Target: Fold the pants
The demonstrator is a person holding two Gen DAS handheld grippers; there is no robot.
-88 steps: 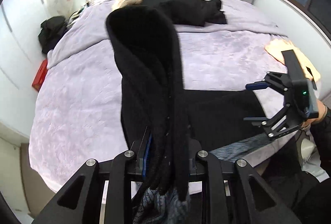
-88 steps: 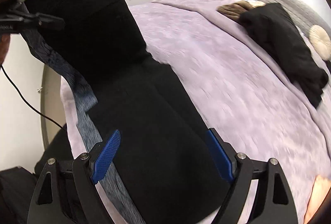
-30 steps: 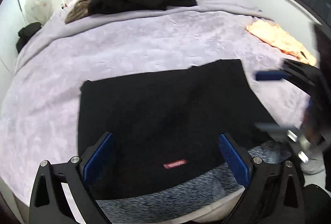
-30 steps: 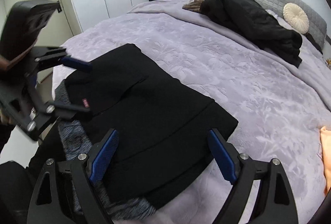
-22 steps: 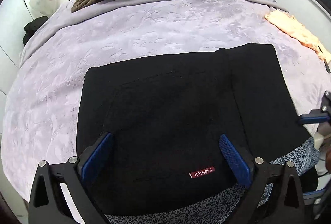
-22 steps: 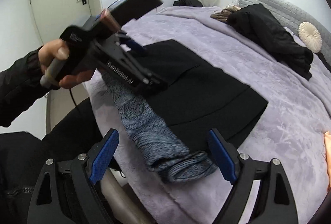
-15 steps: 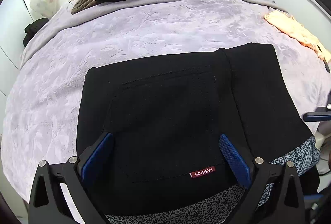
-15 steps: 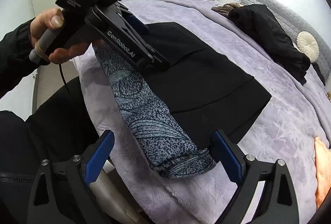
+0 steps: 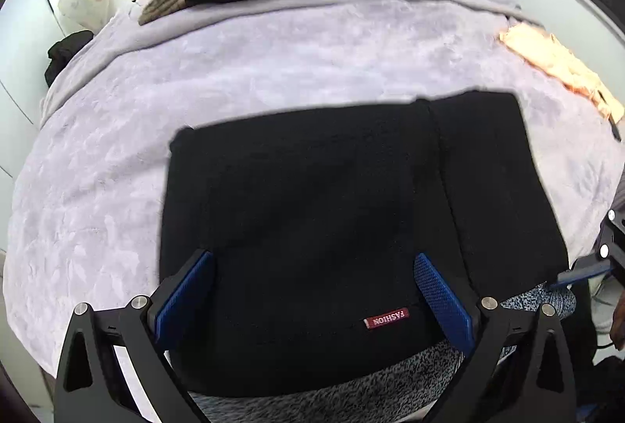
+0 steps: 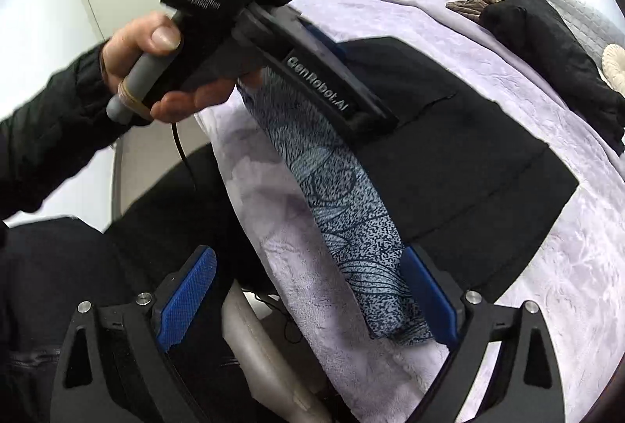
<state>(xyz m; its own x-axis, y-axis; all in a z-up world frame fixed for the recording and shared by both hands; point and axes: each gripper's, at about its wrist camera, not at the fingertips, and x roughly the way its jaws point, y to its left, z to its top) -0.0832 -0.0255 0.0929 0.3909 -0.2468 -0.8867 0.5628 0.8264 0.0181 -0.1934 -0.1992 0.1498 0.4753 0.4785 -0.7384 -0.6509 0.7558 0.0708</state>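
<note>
Both pairs of jaws stand wide and hold nothing: the left gripper [image 9: 312, 290] hovers over the folded black pants [image 9: 332, 220], the right gripper [image 10: 308, 290] straddles the grey patterned lining [image 10: 351, 223] at six o'clock. That lining overhangs the bed [image 9: 273, 52] edge; a snagged pad could drag the fold off. Open blanket lies toward twelve, an orange cloth [image 9: 558, 67] at two.

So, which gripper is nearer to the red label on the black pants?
Left. The left gripper hangs open just above the red label; the right gripper is off by the bed's edge, over the patterned grey cloth.
</note>
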